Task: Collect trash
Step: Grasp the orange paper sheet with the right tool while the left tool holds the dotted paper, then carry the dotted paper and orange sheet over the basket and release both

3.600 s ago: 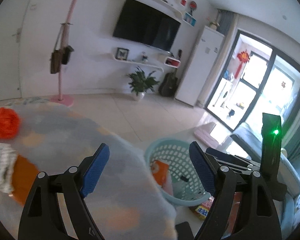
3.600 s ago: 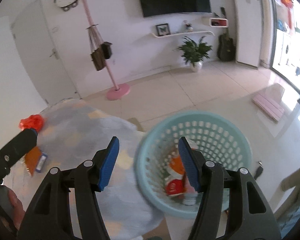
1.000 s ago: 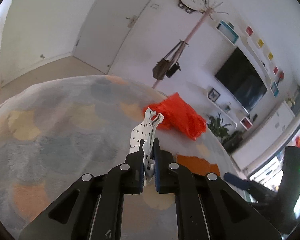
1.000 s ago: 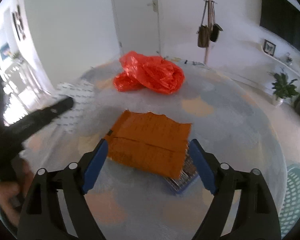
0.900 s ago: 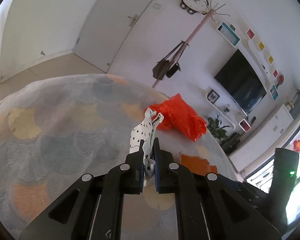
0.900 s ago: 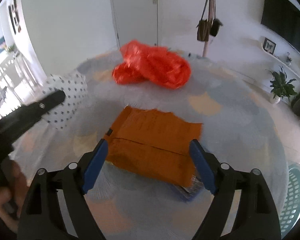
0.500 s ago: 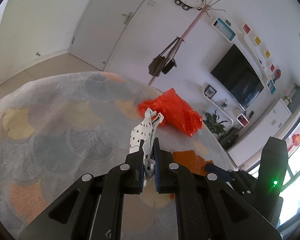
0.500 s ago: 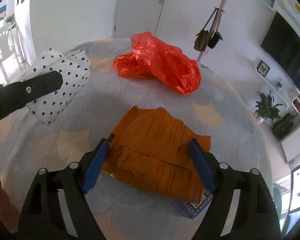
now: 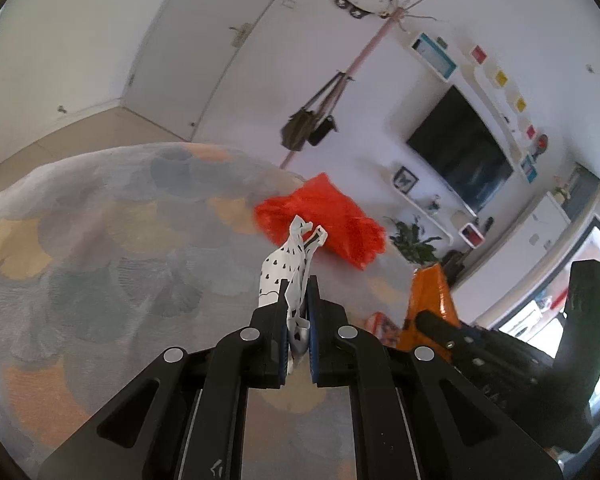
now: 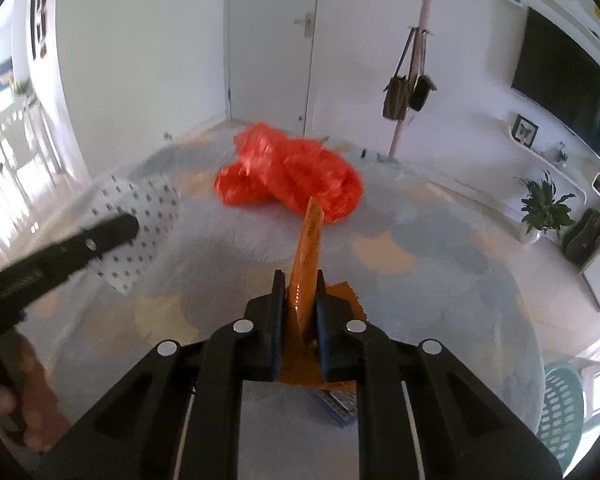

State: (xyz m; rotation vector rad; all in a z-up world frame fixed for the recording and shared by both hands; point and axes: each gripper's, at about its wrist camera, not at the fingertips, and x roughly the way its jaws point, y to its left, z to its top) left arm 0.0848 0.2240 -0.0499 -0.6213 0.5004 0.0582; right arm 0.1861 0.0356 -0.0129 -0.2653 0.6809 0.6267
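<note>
My left gripper (image 9: 298, 292) is shut on a white paper wrapper with black dots (image 9: 284, 264), held above the round table; the right wrist view shows that wrapper (image 10: 140, 208) at the left. My right gripper (image 10: 298, 280) has its jaws closing on an orange wrapper (image 10: 310, 240), and the pads press it as its sheet stands up on edge between them. In the left wrist view the orange wrapper (image 9: 430, 296) rises at the right. A crumpled red plastic bag (image 10: 288, 176) lies on the table beyond both grippers, untouched.
The table wears a grey cloth with orange and yellow patches (image 10: 440, 264). A blue packet (image 10: 338, 406) lies under the orange wrapper. A pale green basket (image 10: 560, 412) stands on the floor at the lower right. A hand (image 10: 24, 380) holds the left gripper.
The right jaws went from wide open around the flat orange wrapper to closed on it, and the wrapper now stands lifted on edge. The left gripper still holds the dotted paper.
</note>
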